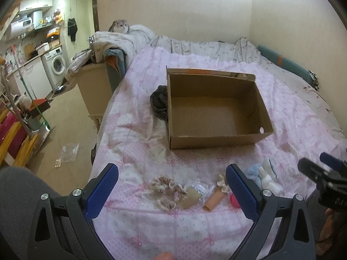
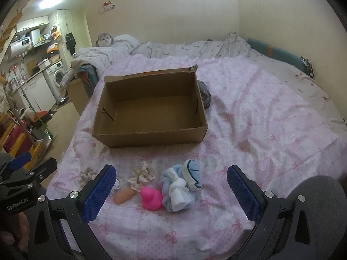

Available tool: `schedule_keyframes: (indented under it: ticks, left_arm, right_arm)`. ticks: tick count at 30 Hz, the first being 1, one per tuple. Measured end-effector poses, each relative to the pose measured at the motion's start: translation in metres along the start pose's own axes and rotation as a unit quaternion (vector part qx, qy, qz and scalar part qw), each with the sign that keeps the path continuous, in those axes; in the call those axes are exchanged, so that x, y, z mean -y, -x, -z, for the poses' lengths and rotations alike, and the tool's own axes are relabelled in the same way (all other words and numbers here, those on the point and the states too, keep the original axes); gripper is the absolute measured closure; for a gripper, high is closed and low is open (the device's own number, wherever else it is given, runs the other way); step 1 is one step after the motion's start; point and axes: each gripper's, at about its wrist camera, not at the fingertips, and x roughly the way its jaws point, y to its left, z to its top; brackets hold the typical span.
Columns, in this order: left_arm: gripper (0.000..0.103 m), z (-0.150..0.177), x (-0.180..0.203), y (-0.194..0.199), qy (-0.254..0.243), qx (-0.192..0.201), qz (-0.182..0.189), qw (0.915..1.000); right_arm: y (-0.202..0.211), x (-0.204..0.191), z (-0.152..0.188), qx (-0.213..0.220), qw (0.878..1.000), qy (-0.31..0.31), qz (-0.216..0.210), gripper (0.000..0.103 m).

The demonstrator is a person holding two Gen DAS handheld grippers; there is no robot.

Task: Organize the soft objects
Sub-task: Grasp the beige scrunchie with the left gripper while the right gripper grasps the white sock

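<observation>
An open cardboard box (image 1: 216,117) (image 2: 151,110) with nothing in it sits on the pink bedspread. Near the bed's front edge lie small items: a beige scrunchie (image 1: 167,191), a second frilly scrunchie (image 2: 142,175), a tan cylinder (image 1: 213,201) (image 2: 124,196), a pink rubber duck (image 2: 150,198), and a blue-and-white plush bundle (image 2: 182,186) (image 1: 263,176). My left gripper (image 1: 172,189) hovers open over the scrunchie and the cylinder. Above the duck and plush, my right gripper (image 2: 171,191) hangs open. Neither holds anything.
A dark cloth bundle (image 1: 159,104) lies against the box's side. A cat (image 1: 119,27) sits on rumpled bedding at the bed's far end. Left of the bed are a small cabinet (image 1: 95,91), a washing machine (image 1: 55,65) and floor clutter. A wall runs along the right.
</observation>
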Motion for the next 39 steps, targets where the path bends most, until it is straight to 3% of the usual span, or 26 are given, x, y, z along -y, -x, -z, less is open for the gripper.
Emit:
schedule_keyframes:
  ticks: [5, 9, 11, 13, 17, 20, 23, 28, 31, 33, 37, 39]
  left_arm:
    - [0.004, -0.034, -0.016, -0.033, 0.005, -0.062, -0.023, 0.9978]
    - [0.004, -0.038, -0.038, -0.079, 0.031, -0.145, -0.035, 0.9883]
    - [0.004, -0.031, -0.049, -0.105, 0.061, -0.2, -0.019, 0.9777]
    - [0.007, -0.017, -0.055, -0.131, 0.08, -0.263, 0.001, 0.9615]
    - [0.014, 0.01, -0.054, -0.166, 0.1, -0.321, 0.014, 0.9417]
    - [0.016, 0.024, -0.049, -0.183, 0.118, -0.338, 0.029, 0.9334]
    - [0.025, 0.032, -0.042, -0.192, 0.104, -0.336, 0.028, 0.9356]
    - [0.069, 0.038, -0.05, -0.193, 0.121, -0.332, 0.031, 0.9348]
    - [0.086, 0.039, -0.058, -0.185, 0.139, -0.324, 0.051, 0.9345]
    - [0.089, 0.038, -0.06, -0.176, 0.135, -0.316, 0.059, 0.9373]
    - [0.09, 0.017, -0.057, -0.154, 0.103, -0.283, 0.048, 0.9523]
    - [0.09, 0.017, -0.061, -0.147, 0.097, -0.28, 0.052, 0.9537]
  right_arm:
    - [-0.02, 0.009, -0.027, -0.046, 0.999, 0.002, -0.028, 0.0]
    - [-0.046, 0.013, -0.036, -0.101, 0.994, 0.01, -0.04, 0.0]
    - [-0.061, 0.016, -0.035, -0.122, 0.992, 0.015, -0.038, 0.0]
    - [-0.074, 0.019, -0.032, -0.139, 0.99, 0.018, -0.032, 0.0]
    - [-0.091, 0.027, -0.02, -0.167, 0.985, 0.003, -0.034, 0.0]
    - [-0.098, 0.029, -0.014, -0.179, 0.983, -0.003, -0.032, 0.0]
    - [-0.102, 0.031, -0.011, -0.182, 0.983, -0.013, -0.031, 0.0]
    - [-0.106, 0.034, -0.009, -0.184, 0.982, -0.019, -0.027, 0.0]
    - [-0.109, 0.039, -0.009, -0.185, 0.982, -0.033, -0.028, 0.0]
    - [-0.111, 0.044, -0.01, -0.187, 0.981, -0.047, -0.029, 0.0]
    - [-0.119, 0.052, -0.01, -0.203, 0.976, -0.069, -0.027, 0.0]
    - [-0.123, 0.058, -0.009, -0.214, 0.973, -0.082, -0.027, 0.0]
